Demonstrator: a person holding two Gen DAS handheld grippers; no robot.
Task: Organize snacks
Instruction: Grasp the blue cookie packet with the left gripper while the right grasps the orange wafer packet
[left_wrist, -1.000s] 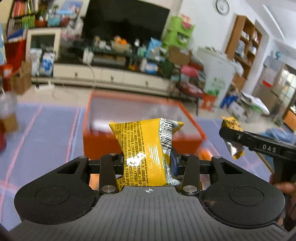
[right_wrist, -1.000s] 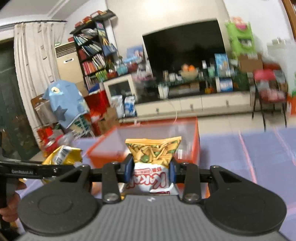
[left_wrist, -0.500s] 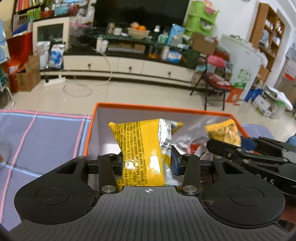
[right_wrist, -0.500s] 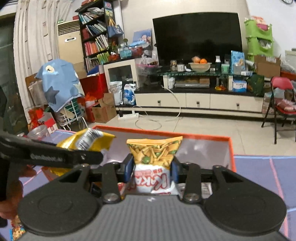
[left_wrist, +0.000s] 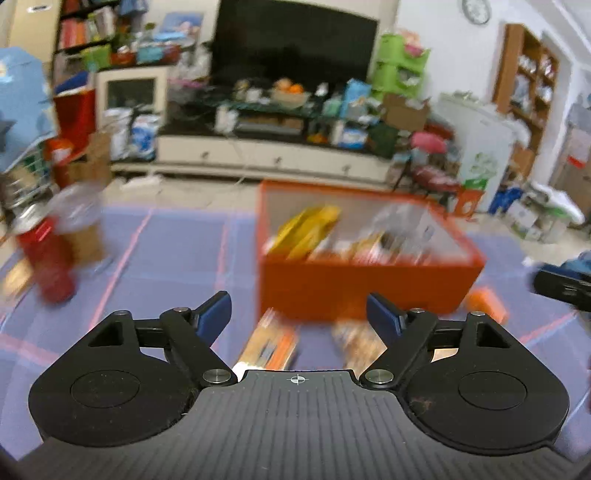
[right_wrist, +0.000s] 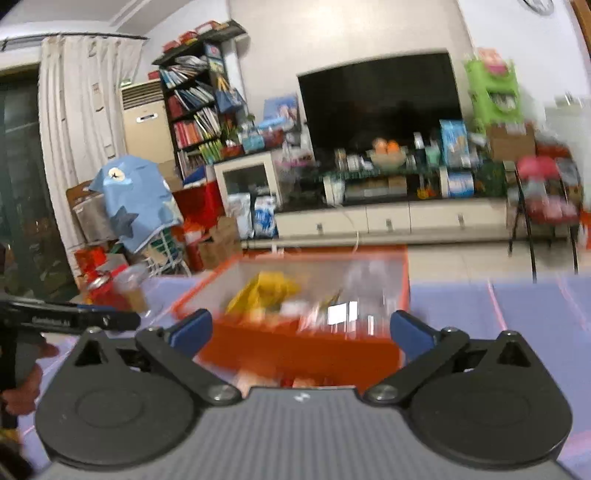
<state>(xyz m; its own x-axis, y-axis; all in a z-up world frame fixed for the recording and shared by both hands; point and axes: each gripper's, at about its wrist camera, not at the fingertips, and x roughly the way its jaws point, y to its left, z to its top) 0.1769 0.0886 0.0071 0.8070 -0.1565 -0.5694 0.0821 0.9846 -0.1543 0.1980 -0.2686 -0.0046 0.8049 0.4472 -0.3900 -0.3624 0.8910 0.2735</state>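
Inside orange box (left_wrist: 365, 286), yellow snack bag (left_wrist: 308, 230).

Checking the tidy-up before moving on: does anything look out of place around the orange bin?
Yes. Two snack packs lie on the purple mat in front of the orange bin, outside it, while other snacks sit inside. Motion blur hides their labels.
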